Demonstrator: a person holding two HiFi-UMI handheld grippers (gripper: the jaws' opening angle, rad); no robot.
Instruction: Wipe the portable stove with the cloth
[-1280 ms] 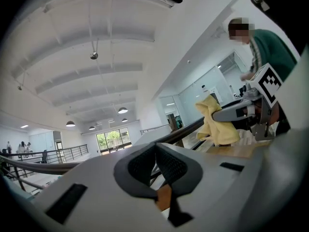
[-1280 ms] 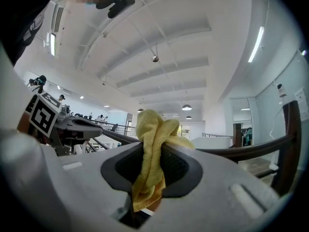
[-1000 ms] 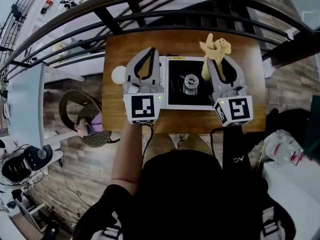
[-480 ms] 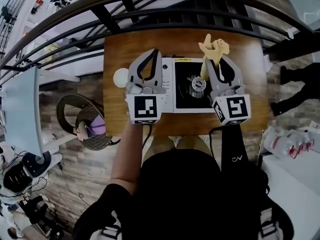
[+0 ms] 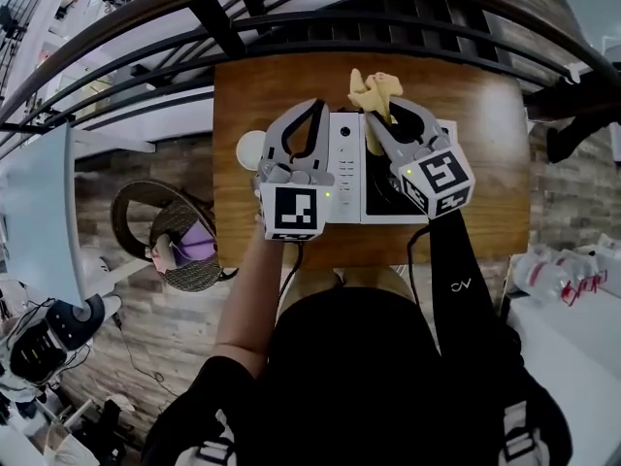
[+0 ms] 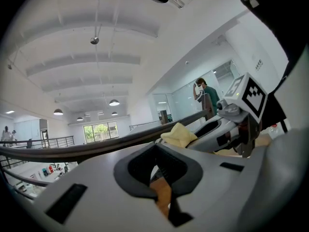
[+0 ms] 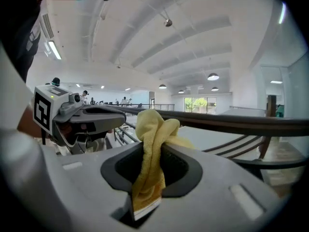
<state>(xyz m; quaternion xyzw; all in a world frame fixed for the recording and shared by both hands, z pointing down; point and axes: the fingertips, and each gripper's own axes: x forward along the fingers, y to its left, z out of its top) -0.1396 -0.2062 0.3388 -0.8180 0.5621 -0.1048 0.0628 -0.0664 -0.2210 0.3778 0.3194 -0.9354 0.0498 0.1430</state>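
A wooden surface (image 5: 485,115) stands against a dark metal railing (image 5: 291,27) on what looks like an upper level of a bright white hall. The white portable stove (image 5: 345,178) lies in the middle of this surface. The right gripper (image 5: 383,116) has its jaws clenched on the yellow cloth (image 5: 374,90), which bunches up past the jaw tips over the stove's far side. A short tail of cloth hangs back through the opening between the jaws. The left gripper (image 5: 312,108) has its jaws pressed together on nothing and lies along the stove's left edge. The cloth looks soft, light and limp, so it should fold under pressure instead of pushing back. Gripping a gathered fold, as here, seems the best hold because it leaves a loose wad free to drag. The stove is rigid but probably light enough to slide on the wood, so it may need steadying. The right gripper covers most of the burner and the black top. No view shows whether the cloth touches the stove or whether the left gripper bears on it. A round white thing (image 5: 250,149) beside the left gripper is too small to identify.
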